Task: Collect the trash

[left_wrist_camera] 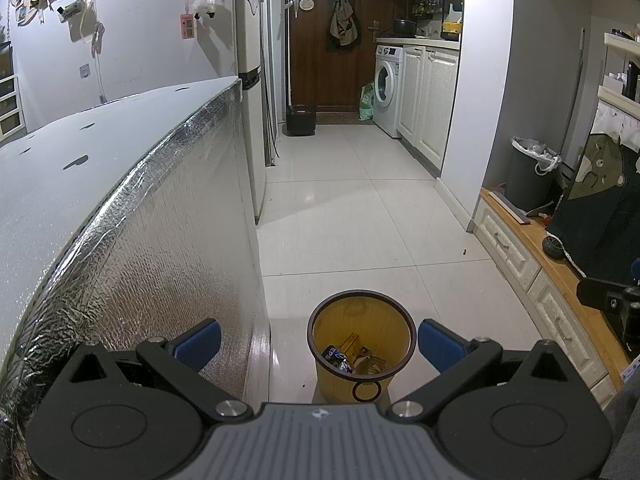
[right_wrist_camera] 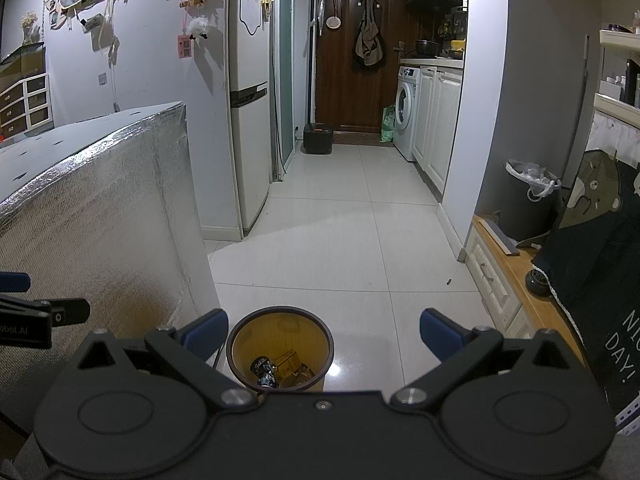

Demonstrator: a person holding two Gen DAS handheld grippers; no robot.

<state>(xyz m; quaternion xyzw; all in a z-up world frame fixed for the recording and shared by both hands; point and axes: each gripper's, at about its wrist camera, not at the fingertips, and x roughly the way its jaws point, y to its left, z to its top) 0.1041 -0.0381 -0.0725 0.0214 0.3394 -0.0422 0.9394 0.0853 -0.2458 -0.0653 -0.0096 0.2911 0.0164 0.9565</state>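
Left gripper jaws spread wide, nothing between the blue pads, holding nothing. Right gripper same: wide open, empty. Both hover above a small yellow wastebasket with a dark rim, standing upright on the white tiled floor. In the left wrist view the basket sits between the fingers, nearer the right one; in the right wrist view it's toward the left finger. Trash already lies at the bottom of the basket: a yellowish carton, a dark wrapper with print, some crumpled bits; can't tell exactly what. Basket is just beside the foil-covered side of a big grey-topped table, near its corner but not clearly touching. Right edge of the floor: low wooden cabinet with white drawers, carrying a dark bin with white liner and a dark bag with a bear print. Far back: fridge, washing machine, brown door. Part of the other gripper shows at each view's edge.
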